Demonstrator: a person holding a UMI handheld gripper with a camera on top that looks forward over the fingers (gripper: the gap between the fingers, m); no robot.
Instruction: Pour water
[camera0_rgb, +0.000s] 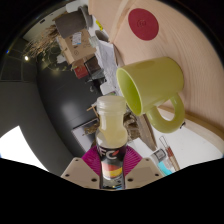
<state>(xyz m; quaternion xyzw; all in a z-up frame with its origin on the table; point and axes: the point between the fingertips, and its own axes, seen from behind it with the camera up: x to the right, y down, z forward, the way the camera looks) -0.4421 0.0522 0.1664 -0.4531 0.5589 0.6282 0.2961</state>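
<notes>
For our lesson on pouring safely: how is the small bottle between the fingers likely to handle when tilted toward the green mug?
The bottle looks like smooth, stiff plastic, so it may slip in the fingers. Being small, it is probably light. The mug lies tilted in this view; whether the bottle is capped is unclear.

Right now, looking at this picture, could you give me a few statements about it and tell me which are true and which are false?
1. A bottle stands between the gripper fingers. True.
2. The mug is blue. False: it is yellow-green.
3. The bottle has a white cap. True.
4. The mug lies behind the fingers. False: it is just beyond the bottle, ahead of them.
5. The table bears a red round mark. True.
</notes>
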